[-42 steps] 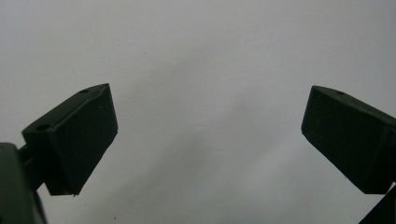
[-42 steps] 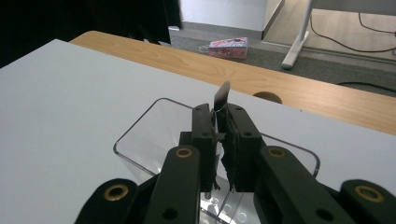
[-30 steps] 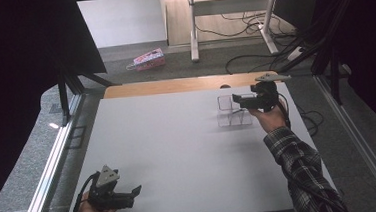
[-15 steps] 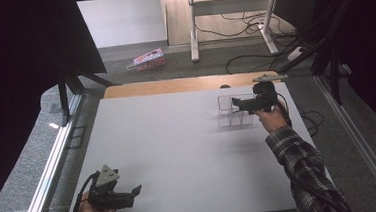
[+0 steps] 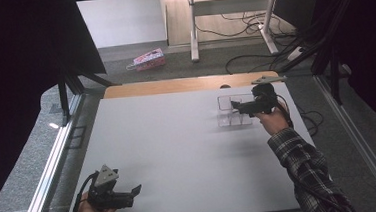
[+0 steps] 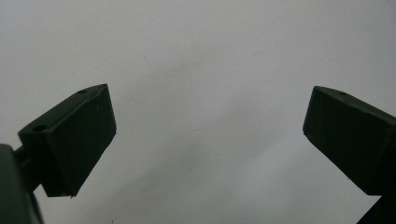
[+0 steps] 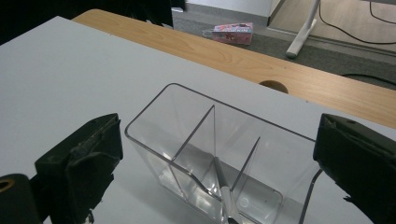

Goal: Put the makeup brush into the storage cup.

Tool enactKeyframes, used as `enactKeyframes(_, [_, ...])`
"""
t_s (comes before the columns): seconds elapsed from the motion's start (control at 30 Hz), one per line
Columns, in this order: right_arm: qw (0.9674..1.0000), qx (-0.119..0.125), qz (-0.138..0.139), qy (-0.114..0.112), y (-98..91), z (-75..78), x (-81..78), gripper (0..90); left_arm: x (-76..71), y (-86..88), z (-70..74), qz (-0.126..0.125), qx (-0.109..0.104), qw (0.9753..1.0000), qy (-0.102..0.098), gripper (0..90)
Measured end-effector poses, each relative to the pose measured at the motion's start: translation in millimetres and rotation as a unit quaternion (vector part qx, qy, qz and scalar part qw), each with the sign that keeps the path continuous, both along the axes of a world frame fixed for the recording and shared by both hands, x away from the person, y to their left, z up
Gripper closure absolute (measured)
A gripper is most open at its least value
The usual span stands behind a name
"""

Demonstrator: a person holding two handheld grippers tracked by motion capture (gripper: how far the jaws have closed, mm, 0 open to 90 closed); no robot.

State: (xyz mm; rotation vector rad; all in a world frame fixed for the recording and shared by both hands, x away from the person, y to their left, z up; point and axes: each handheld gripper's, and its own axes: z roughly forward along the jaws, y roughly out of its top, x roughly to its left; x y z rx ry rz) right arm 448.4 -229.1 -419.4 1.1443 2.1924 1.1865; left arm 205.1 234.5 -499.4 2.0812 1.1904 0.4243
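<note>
The clear acrylic organizer [image 5: 234, 111], split into compartments, stands at about 2 o'clock on the white table [image 5: 179, 151], near the far edge and a wooden strip [image 5: 174, 86]. The right tool [image 5: 237, 105] hovers over it with jaws wide apart after just opening; in the right gripper view the organizer [image 7: 219, 154] sits between them untouched, a thin pen-like item [image 7: 226, 193] inside. The left tool [image 5: 134, 191] rests at 7 o'clock by the near edge, jaws apart, holding nothing. Broad bare surface lies between them.
</note>
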Motion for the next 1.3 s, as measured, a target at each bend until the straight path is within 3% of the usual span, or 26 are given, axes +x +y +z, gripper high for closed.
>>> enactKeyframes(1.3, [0.9993, -0.008, 0.036, 0.0, -0.2, 10.7, -36.2, 1.0, 0.3, -1.0, 0.3, -0.001, -0.007, 1.0, 0.003, 3.0])
